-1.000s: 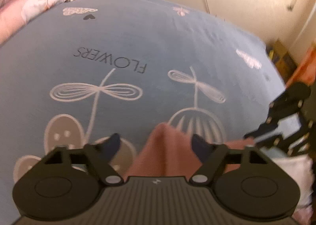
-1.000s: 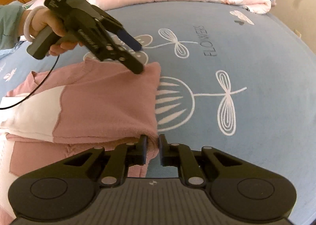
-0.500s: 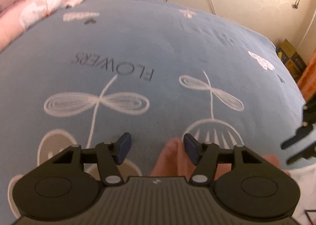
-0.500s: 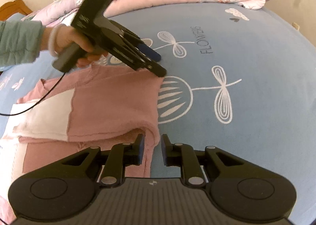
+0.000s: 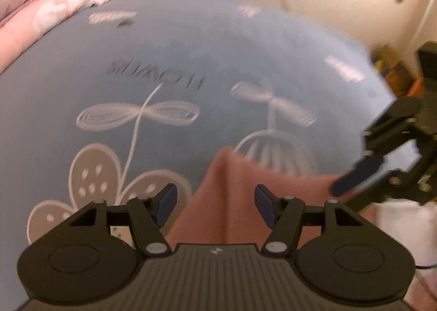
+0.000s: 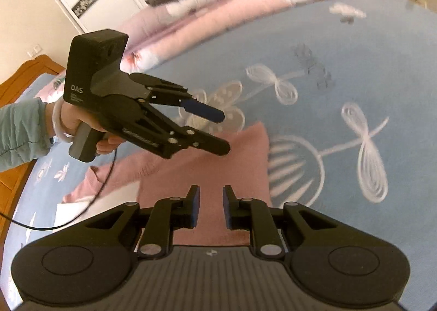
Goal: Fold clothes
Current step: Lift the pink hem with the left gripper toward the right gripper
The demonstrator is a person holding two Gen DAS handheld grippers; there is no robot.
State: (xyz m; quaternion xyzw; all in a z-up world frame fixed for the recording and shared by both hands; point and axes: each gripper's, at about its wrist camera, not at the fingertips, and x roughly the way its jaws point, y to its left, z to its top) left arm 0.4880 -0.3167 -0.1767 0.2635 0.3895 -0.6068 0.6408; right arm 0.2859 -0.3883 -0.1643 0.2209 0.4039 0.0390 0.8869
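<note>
left tongs (image 5: pixel 215 205): wide apart, nothing pinched. the pink garment's corner shows between the pads but touches neither.
left tongs, other view (image 6: pixel 215 130): hangs over the garment's far edge at 10 o'clock in the right wrist view, jaws spread, blue pad (image 6: pixel 203 112) showing on the upper finger.
right tongs (image 6: pixel 210 208): narrow gap between the pads, nothing pinched. pink cloth lies below the gap; pads look clear of it.
right tongs, other view (image 5: pixel 382 163): enters at 3 o'clock in the left wrist view, tip low over the garment's edge; contact cannot be told through the blur.
garment (image 6: pixel 218 163): pink with a white panel (image 6: pixel 95 201) at 9 o'clock, lying flat on the bed, folded edge running toward 1 o'clock to a corner (image 5: pixel 225 151).
sheet (image 6: pixel 355 78): blue, printed with white flowers and blurred lettering; the garment's corner lies on the round flower print.
hand (image 6: pixel 82 125): grips the left tongs' handle; white bangle on the wrist, grey-green sleeve (image 6: pixel 19 130) behind it.
cable (image 6: pixel 82 215): black, runs from the handle across the garment toward 8 o'clock.
quilt (image 6: pixel 245 5): pink, folded, at 12 o'clock on the bed, a dark item on top.
image quality: both views motion-blurred.
</note>
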